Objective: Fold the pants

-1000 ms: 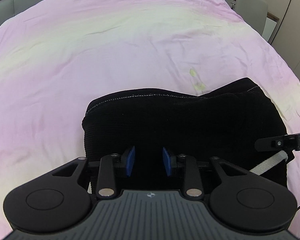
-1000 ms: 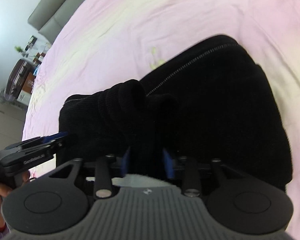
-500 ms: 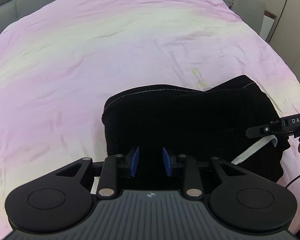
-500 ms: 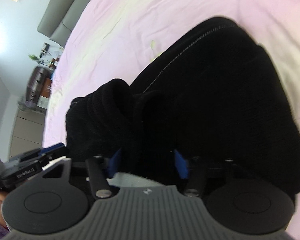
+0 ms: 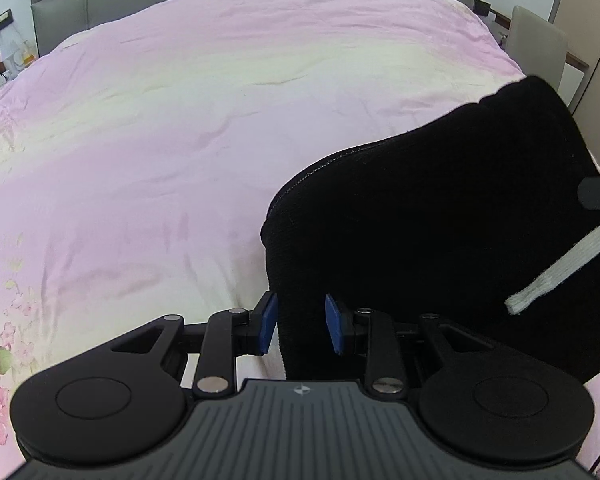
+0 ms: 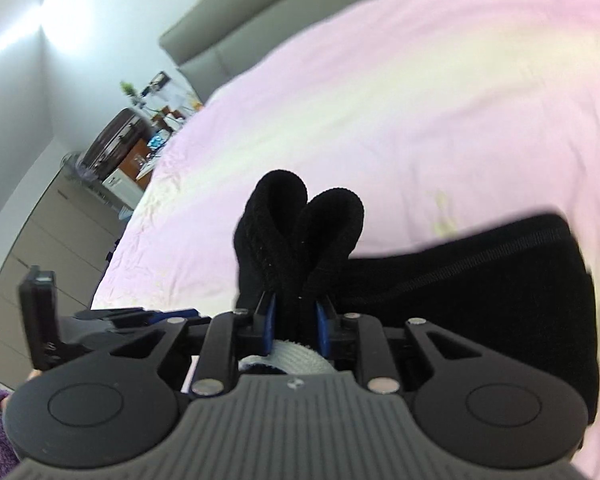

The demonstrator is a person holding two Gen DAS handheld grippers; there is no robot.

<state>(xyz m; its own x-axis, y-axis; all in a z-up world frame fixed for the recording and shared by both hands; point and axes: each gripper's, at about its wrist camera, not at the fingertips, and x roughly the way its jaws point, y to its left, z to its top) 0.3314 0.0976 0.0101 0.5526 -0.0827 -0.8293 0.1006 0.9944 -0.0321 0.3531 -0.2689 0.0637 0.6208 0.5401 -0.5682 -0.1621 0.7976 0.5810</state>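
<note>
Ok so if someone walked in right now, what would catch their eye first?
Probably the black pants, a dark bundle lifted off the pink bedspread that fills both views. The right gripper is closing on a bunched fold of them that sticks up in two rounded lobes, and the left gripper has their edge between its blue pads. A white drawstring dangles at the right.

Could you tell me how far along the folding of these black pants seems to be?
Done: the black pants are already bunched into a compact bundle. In hand: the right gripper is closing on thick folds of fabric, the left gripper has an edge between its pads, and much of the bundle is raised off the pink bedspread. Left: laying it flat; the white drawstring dangles loose.
</note>
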